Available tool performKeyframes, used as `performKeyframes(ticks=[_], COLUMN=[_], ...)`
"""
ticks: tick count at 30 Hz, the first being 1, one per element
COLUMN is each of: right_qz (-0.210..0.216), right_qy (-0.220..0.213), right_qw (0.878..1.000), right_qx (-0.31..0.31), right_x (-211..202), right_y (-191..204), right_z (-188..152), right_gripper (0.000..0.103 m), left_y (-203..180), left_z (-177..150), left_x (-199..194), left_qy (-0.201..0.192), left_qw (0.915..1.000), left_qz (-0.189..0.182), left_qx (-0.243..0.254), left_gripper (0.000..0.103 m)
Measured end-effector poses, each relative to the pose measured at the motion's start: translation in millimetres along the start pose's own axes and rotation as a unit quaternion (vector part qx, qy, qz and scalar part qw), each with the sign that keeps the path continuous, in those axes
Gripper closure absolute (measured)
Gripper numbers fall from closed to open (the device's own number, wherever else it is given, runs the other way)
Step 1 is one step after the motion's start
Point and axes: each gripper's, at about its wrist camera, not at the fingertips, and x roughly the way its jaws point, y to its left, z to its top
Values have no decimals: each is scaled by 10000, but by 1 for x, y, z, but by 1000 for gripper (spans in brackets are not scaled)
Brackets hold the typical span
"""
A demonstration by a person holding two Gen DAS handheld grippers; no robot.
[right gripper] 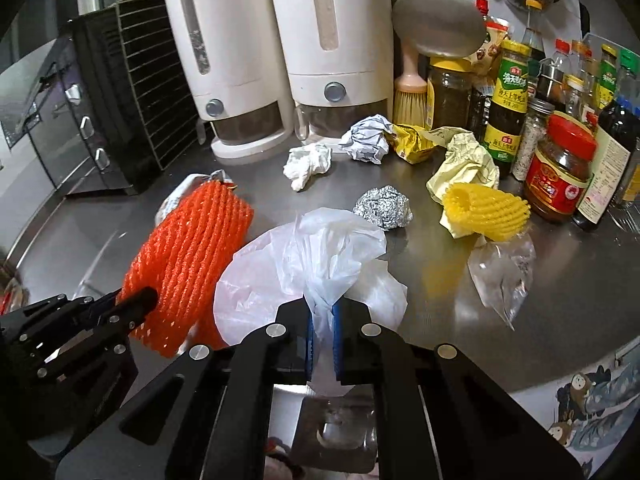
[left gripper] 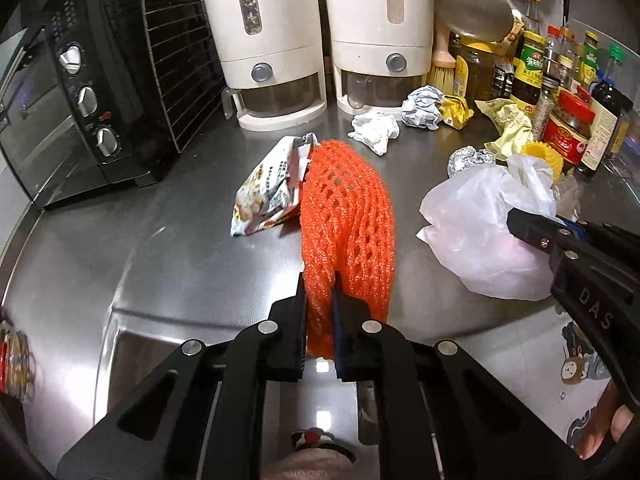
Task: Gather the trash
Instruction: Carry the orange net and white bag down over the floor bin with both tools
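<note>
Your left claw [left gripper: 320, 292] is clamped on the orange foam net [left gripper: 348, 216], held just above the steel surface [left gripper: 160, 264], w/ a snack wrapper [left gripper: 268, 192] beside its far end. Your right claw [right gripper: 322, 316] is pinched on the white plastic bag [right gripper: 304, 264], right next to the net. Farther back lie a foil ball [right gripper: 384, 206], yellow foam net [right gripper: 486, 210], crumpled paper [right gripper: 368, 138] and tissue [right gripper: 308, 164].

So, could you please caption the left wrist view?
Left hand-held gripper clamps orange net; right hand-held gripper pinches white bag.
</note>
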Motion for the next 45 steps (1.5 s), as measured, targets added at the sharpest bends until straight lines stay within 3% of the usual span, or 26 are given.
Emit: performKeyframes(ticks=[12, 22, 31, 45], right_qz=[154, 211, 225, 213], right_qy=[81, 288, 787, 1587], right_qw=[9998, 9994, 9965, 9862], right_qx=[87, 43, 162, 418], right_x=[-37, -49, -15, 58], right_y=[-2, -3, -14, -41], right_z=[-43, -95, -140, -200], right_gripper=[95, 94, 95, 94], left_y=[-4, -12, -21, -42], left_z=[-38, -88, -126, -179], left_x=[-47, -54, -20, 66], left_qy=[-138, 33, 408, 1210], left_qw=[9999, 9999, 9990, 9911], left_qz=[-42, -128, -193, -557], left_qx=[-20, -28, 18, 78], left_gripper=[94, 94, 94, 94])
